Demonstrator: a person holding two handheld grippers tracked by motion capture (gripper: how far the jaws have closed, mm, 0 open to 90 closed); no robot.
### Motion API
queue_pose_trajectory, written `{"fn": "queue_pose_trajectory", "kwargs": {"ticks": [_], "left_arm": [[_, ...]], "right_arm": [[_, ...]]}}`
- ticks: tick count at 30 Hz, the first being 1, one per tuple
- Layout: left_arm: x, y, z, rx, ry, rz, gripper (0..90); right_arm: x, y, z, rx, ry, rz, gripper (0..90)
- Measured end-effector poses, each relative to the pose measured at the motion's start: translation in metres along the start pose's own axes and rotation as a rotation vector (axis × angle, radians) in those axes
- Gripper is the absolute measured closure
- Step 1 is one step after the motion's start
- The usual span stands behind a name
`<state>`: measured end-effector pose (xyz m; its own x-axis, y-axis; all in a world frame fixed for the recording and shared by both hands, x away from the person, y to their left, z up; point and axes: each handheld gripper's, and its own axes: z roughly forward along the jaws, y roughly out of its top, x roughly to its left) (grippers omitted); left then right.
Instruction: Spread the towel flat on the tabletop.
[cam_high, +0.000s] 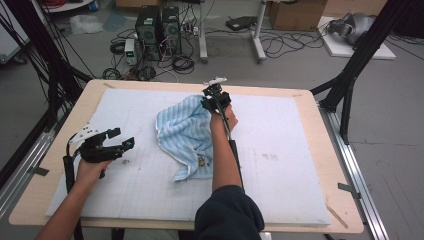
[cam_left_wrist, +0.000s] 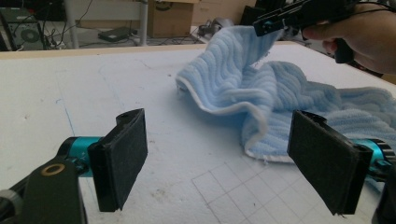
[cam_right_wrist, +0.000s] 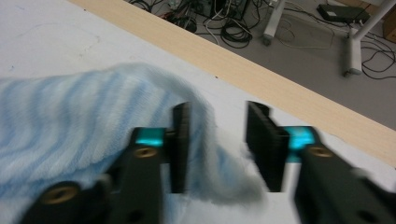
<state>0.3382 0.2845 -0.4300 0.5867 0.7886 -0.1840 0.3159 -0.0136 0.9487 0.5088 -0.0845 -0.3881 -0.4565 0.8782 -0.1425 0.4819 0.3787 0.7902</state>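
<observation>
two black pads of the left gripper stood wide apart at the bottom of the left gripper view, with nothing between them, hovering low over the white foam mat just short of the near edge of the towel. that towel, light blue with paler ribbed stripes and a white hem, lay bunched near the middle of the mat, one far corner lifted toward the right gripper. in the right gripper view the jaws stood parted, the raised corner of cloth draped between them and brushing the left pad, blurred, not pinched; so the right gripper was open with the cloth loose in its gap.

judging by the soft folds and the way it sagged, the towel would be light, limp and thick-piled, not fragile and not slippery against the felted pads. it would not hold a shape, so any lift from one point would let the rest trail and drag on the mat. the hemmed corners looked the best places to pinch, one per gripper, taking hem and pile together, deep enough that the edge could not slide out.
</observation>
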Motion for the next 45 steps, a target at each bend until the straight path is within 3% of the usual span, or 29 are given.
{"fn": "queue_pose_trajectory", "kwargs": {"ticks": [1,2,3,4,5,6,8,9,12,13,14,16,17,18,19,21,22,23,24,26,29,35,36,38,39,40,42,45], "left_arm": [[0.000,0.000,0.000,0.001,0.001,0.001,20.4],[-0.001,0.000,0.000,0.002,0.001,0.004,20.4],[-0.001,0.000,0.000,0.001,0.003,0.006,20.4],[-0.001,0.000,0.000,-0.001,0.003,0.006,20.4],[-0.001,0.000,0.000,-0.001,0.003,0.005,20.4],[-0.001,0.000,0.000,-0.002,0.004,0.005,20.4],[-0.001,0.000,0.000,0.000,0.005,0.005,20.4],[-0.001,0.000,0.000,0.000,0.005,0.004,20.4],[0.000,0.000,0.001,0.003,0.006,-0.002,20.4],[0.000,0.000,0.001,0.004,0.006,-0.001,20.4],[-0.001,0.000,0.001,0.002,0.005,-0.002,20.4],[-0.001,0.000,0.002,0.001,0.005,-0.001,20.5],[-0.002,0.000,0.002,0.002,0.003,0.000,20.6],[-0.002,-0.001,0.003,0.005,0.002,0.003,20.6],[-0.002,-0.001,0.003,0.005,0.002,0.001,20.6],[-0.002,-0.001,0.004,0.011,0.000,0.002,20.6],[-0.002,-0.001,0.004,0.011,0.000,0.002,20.7],[-0.002,-0.001,0.003,0.013,-0.001,0.002,20.7],[-0.002,-0.001,0.003,0.012,0.000,0.004,20.7],[-0.002,-0.001,0.002,0.009,0.001,0.001,20.6],[-0.002,-0.001,0.001,0.009,0.004,0.001,20.6],[-0.003,-0.002,0.003,0.014,0.006,0.002,20.7],[-0.003,-0.002,0.003,0.012,0.007,-0.001,20.7],[-0.003,-0.002,0.002,0.011,0.007,-0.001,20.6],[-0.003,-0.002,0.002,0.010,0.009,0.001,20.7],[-0.003,-0.002,0.003,0.011,0.008,-0.001,20.7],[-0.002,-0.003,0.004,0.020,0.006,0.000,20.7],[-0.003,-0.003,0.004,0.021,0.004,0.006,20.7]], "right_arm": [[-0.003,-0.002,-0.002,-0.003,0.005,0.022,43.9],[-0.008,-0.008,-0.010,-0.018,0.039,0.043,43.5],[-0.008,-0.008,-0.010,-0.018,0.039,0.043,43.5],[-0.011,-0.011,-0.015,-0.024,0.038,0.027,43.4],[-0.016,-0.020,-0.023,0.002,0.090,0.007,42.4],[-0.017,-0.025,-0.028,-0.005,0.099,-0.010,42.8],[-0.019,-0.036,-0.036,-0.003,0.177,-0.015,43.6],[-0.019,-0.036,-0.036,-0.003,0.177,-0.015,43.6],[-0.015,-0.055,-0.040,0.046,0.300,-0.063,48.7],[-0.007,-0.065,-0.038,0.100,0.328,-0.117,51.0],[-0.007,-0.065,-0.038,0.100,0.328,-0.117,52.7],[0.004,-0.075,-0.031,0.155,0.361,-0.140,54.8],[0.008,-0.080,-0.027,0.178,0.381,-0.139,56.8],[0.010,-0.083,-0.028,0.158,0.397,-0.124,68.0],[0.010,-0.083,-0.028,0.158,0.397,-0.124,68.0],[0.012,-0.084,-0.032,0.160,0.418,-0.157,86.3],[0.015,-0.083,-0.037,0.180,0.351,-0.230,87.5],[0.013,-0.084,-0.040,0.189,0.329,-0.240,87.7],[0.013,-0.084,-0.040,0.189,0.329,-0.240,87.7],[0.007,-0.087,-0.047,0.192,0.280,-0.231,87.7],[-0.011,-0.105,-0.065,0.205,0.209,-0.197,87.7],[-0.030,-0.133,-0.096,0.195,0.166,-0.153,87.7],[-0.034,-0.144,-0.111,0.197,0.156,-0.144,87.6],[-0.035,-0.147,-0.115,0.200,0.168,-0.128,87.6],[-0.034,-0.151,-0.120,0.213,0.201,-0.118,87.5],[-0.032,-0.155,-0.124,0.212,0.207,-0.137,86.5],[-0.029,-0.155,-0.129,0.189,0.224,-0.142,74.8],[-0.036,-0.145,-0.127,0.097,0.216,-0.073,62.3]]}}
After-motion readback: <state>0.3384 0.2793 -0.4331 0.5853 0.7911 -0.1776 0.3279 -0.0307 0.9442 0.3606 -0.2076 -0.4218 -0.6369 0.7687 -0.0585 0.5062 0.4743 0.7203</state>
